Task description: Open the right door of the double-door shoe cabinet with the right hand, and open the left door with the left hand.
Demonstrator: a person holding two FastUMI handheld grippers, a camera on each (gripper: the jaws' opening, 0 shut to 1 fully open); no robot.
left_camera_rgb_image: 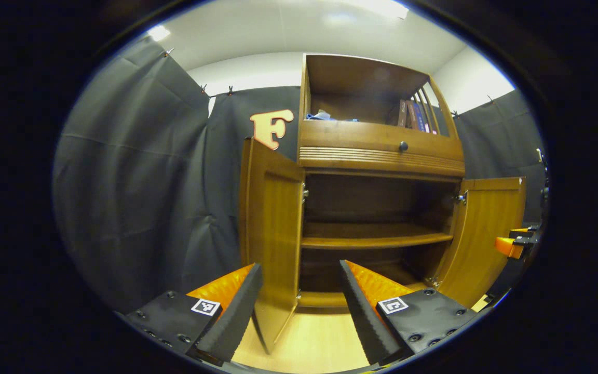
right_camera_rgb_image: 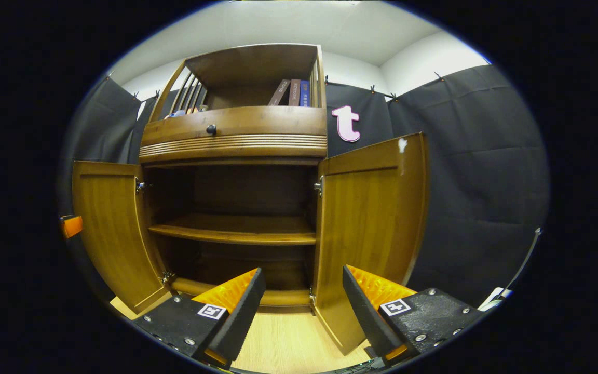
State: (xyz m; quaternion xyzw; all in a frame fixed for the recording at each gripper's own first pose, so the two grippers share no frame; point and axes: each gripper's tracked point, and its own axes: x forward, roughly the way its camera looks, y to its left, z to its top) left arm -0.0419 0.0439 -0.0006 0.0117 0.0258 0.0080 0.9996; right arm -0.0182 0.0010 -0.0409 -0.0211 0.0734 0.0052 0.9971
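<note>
Both doors of the cabinet [left_camera_rgb_image: 379, 150] stood swung wide, the left door [left_camera_rgb_image: 273, 228] and right door [right_camera_rgb_image: 366, 223] clear of the opening. Left gripper [left_camera_rgb_image: 299, 306] and right gripper [right_camera_rgb_image: 301, 309] hung before them, jaws open, holding nothing. The opening looked done; next, only backing away.

Staged recording booth, not a real home: black cloth [left_camera_rgb_image: 138, 171] was clipped up as walls under a plain white ceiling [right_camera_rgb_image: 299, 31]. One wooden shoe cabinet [right_camera_rgb_image: 236, 135] stood on light wood flooring [right_camera_rgb_image: 288, 343], with books [right_camera_rgb_image: 294, 92] on its top shelf.
</note>
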